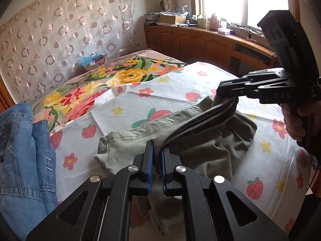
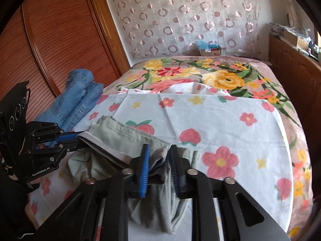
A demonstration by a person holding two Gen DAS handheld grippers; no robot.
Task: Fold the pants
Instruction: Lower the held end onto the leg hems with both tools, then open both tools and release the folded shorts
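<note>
Grey-green pants (image 1: pixel 128 146) with a grey striped waistband (image 1: pixel 200 120) lie bunched on a white flowered towel on the bed. My left gripper (image 1: pixel 157 150) is shut on the waistband's near end. My right gripper (image 1: pixel 224 95) is shut on the waistband's other end and holds it lifted above the towel. In the right wrist view the right gripper (image 2: pixel 159 156) pinches grey waistband cloth, the pants (image 2: pixel 124 134) hang and spread below it, and the left gripper (image 2: pixel 80 137) holds the band at left.
Folded blue jeans (image 1: pixel 22 140) lie at the bed's left edge, also in the right wrist view (image 2: pixel 80 98). A floral blanket (image 2: pixel 220 76) covers the far bed. The white flowered towel (image 2: pixel 230 124) spreads right. Wooden cabinets (image 1: pixel 200 42) stand beyond; a wardrobe door (image 2: pixel 60 40) at left.
</note>
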